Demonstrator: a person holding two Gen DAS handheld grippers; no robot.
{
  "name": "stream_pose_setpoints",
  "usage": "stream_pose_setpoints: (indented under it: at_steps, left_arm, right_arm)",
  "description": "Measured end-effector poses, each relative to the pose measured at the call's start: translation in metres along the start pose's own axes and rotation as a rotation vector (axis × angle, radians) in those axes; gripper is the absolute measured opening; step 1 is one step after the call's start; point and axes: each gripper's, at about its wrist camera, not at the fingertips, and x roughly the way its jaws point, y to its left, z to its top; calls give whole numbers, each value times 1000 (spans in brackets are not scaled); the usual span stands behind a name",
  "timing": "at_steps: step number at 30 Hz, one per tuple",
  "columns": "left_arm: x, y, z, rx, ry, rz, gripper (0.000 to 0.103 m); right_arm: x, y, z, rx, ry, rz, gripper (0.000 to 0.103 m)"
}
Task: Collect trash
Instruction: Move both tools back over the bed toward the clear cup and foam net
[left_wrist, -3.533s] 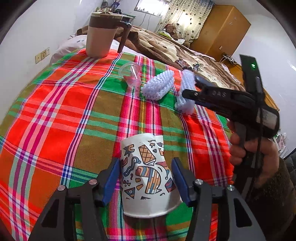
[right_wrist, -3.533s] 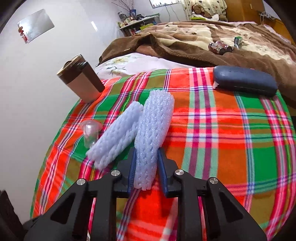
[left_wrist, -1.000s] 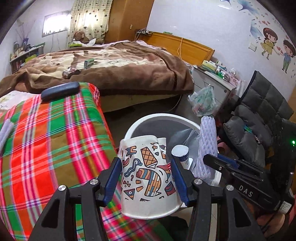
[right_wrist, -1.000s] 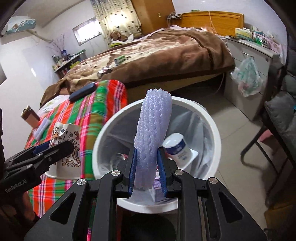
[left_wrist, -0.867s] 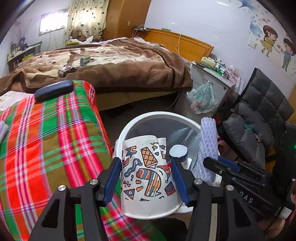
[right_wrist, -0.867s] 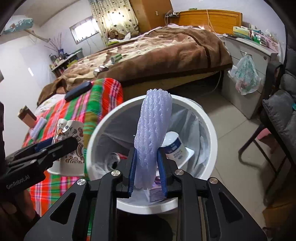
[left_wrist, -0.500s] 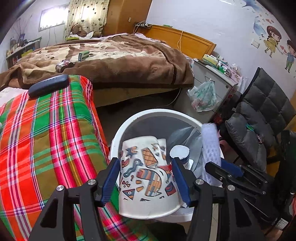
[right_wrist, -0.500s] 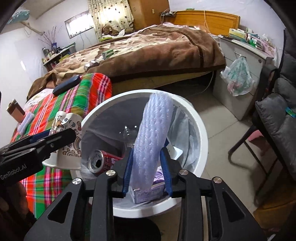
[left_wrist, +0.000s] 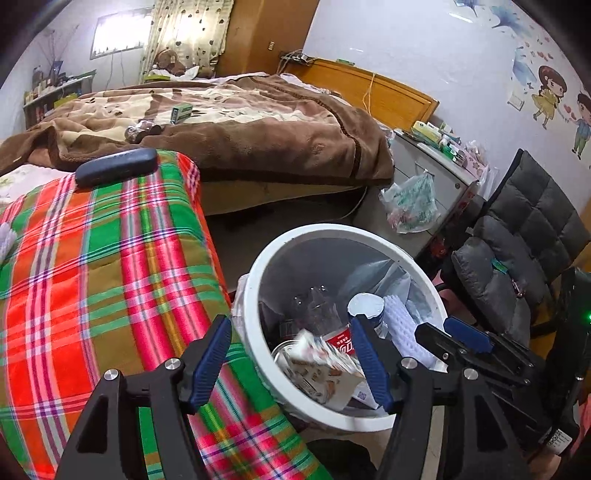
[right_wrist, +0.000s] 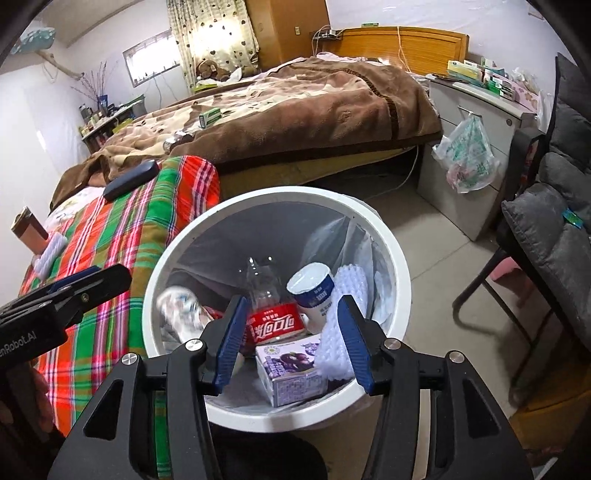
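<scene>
A white trash bin (left_wrist: 258, 266) (right_wrist: 399, 266) stands on the floor beside the plaid table. My left gripper (left_wrist: 290, 343) hangs over its near rim with its jaws opening and nothing between the pads. Below it the patterned paper cup (left_wrist: 317, 365) (right_wrist: 181, 306) is blurred as it falls into the bin. Over the bin, my right gripper (right_wrist: 291, 321) also has its jaws opening and holds nothing. The white foam net (right_wrist: 347, 295) (left_wrist: 400, 325) leans inside the bin by the right wall. A second foam net (right_wrist: 50, 254) lies on the table.
The bin holds a red-labelled bottle (right_wrist: 273, 325), a purple carton (right_wrist: 291, 369) and a white tub (right_wrist: 312, 291). A dark case (left_wrist: 116, 166) lies on the plaid table (left_wrist: 92, 277). A bed (left_wrist: 240, 122), a hanging plastic bag (left_wrist: 410, 203) and a grey chair (left_wrist: 517, 258) surround the bin.
Both grippers have opened over the bin. The paper cup has left the left jaws and is dropping in; the foam net has slipped from the right jaws into the bin.
</scene>
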Motion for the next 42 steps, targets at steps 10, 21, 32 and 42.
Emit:
stream_pose_setpoints:
  at_steps: [10,21,32,42]
  left_arm:
    - [-34,25,-8,-40,-54,29,66]
    - [-73,58,-19,-86,-119,76,66]
    - [-111,107,-33,-143,-173,163,66]
    - [-141,153,-46,-163,-212,300,66]
  right_arm:
    - [-4,16,-2,-2,-19,31,53]
    - [-9,45,-4,-38,-35,82,53]
    - [-7,83,-5,-90,-42,150,53]
    - [-1,135,-4,-164,-44,222,53]
